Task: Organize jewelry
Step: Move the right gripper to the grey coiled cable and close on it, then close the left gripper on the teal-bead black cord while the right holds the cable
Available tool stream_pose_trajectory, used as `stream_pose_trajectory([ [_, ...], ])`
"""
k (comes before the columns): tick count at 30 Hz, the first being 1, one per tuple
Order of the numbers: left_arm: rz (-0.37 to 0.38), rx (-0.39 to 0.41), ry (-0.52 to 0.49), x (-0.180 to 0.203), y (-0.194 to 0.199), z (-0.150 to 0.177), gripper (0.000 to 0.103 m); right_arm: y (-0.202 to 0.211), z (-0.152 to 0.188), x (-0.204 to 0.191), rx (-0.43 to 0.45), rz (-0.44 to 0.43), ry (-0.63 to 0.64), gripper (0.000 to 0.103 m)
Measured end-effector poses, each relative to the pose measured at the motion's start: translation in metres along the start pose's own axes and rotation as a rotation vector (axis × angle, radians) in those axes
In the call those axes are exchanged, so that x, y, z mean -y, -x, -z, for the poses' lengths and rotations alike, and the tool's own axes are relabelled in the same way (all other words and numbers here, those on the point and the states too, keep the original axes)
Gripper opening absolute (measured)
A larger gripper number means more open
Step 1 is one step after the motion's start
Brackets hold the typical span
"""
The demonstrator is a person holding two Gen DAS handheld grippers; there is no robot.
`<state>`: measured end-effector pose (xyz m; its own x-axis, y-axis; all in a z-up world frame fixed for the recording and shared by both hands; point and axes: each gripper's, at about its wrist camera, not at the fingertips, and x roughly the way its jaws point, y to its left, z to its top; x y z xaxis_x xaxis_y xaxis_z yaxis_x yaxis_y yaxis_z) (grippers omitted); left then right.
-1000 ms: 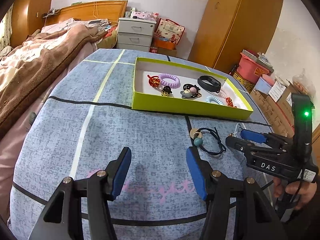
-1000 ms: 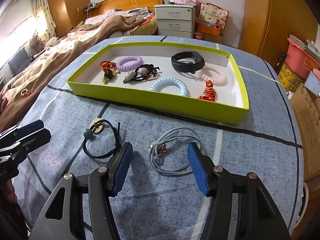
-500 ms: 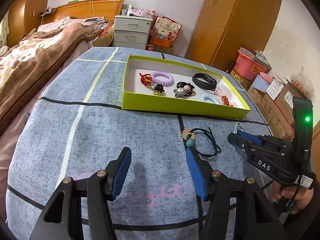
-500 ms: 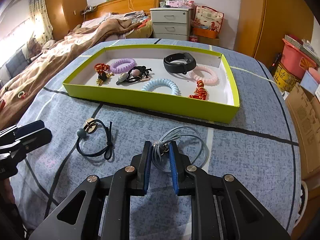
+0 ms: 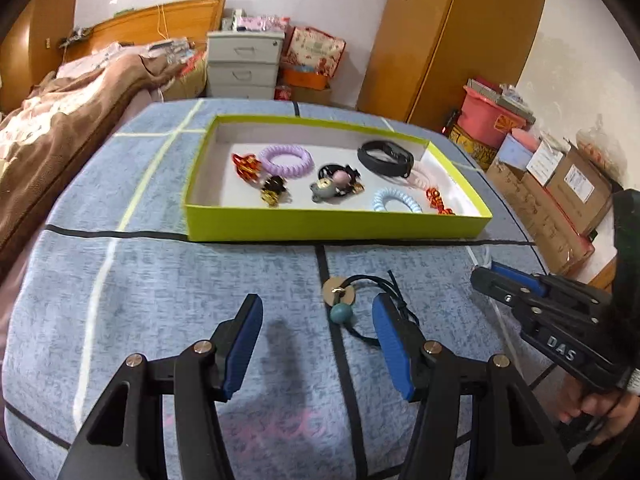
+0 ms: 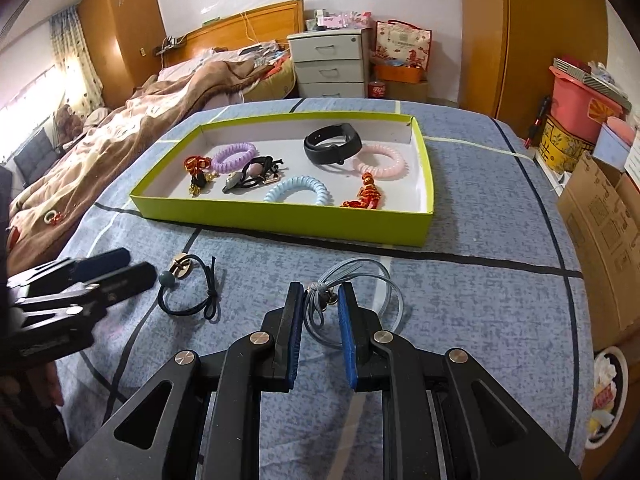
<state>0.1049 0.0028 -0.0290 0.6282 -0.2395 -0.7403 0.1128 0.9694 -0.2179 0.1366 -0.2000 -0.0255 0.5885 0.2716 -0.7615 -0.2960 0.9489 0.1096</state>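
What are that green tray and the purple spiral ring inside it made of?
The green tray looks like cardboard: thin, matte, folded walls with a white inside. The purple spiral ring looks like glossy, coiled plastic, probably stretchy.

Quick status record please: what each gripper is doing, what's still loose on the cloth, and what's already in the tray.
right gripper: jaws shut on grey cord loop
left gripper: jaws open, nothing held
loose on cloth: black hair tie with teal bead, beside the left gripper
tray: lime green, holds purple coil, blue coil, pink coil, black band, small charms
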Motion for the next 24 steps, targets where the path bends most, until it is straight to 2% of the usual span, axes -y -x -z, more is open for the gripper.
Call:
stream_pose_trajectory([
  [7, -0.033, -0.035, -0.032, 0.010, -0.019, -0.002, 0.059, 0.002, 0.001, 0.002, 0.007, -0.015, -0.001, 0.018],
  [10, -0.074, -0.023, -0.062, 0.013, -0.021, -0.002, 0.059, 0.002, 0.002, 0.002, 0.010, -0.019, -0.001, 0.018],
  [16, -0.110, -0.027, -0.092, 0.017, -0.022, -0.002, 0.058, 0.002, 0.002, 0.002, 0.009, -0.016, 0.000, 0.018],
  [19, -0.138, -0.028, -0.111, 0.018, -0.022, -0.002, 0.050, 0.002, 0.002, 0.003, 0.014, -0.015, 0.002, 0.018],
  [22, -0.133, -0.026, -0.111, 0.017, -0.022, -0.002, 0.038, 0.002, 0.002, 0.003, 0.014, -0.014, 0.002, 0.018],
  [24, -0.124, -0.028, -0.112, 0.017, -0.021, -0.002, 0.026, 0.002, 0.002, 0.002, 0.012, -0.013, 0.002, 0.018],
])
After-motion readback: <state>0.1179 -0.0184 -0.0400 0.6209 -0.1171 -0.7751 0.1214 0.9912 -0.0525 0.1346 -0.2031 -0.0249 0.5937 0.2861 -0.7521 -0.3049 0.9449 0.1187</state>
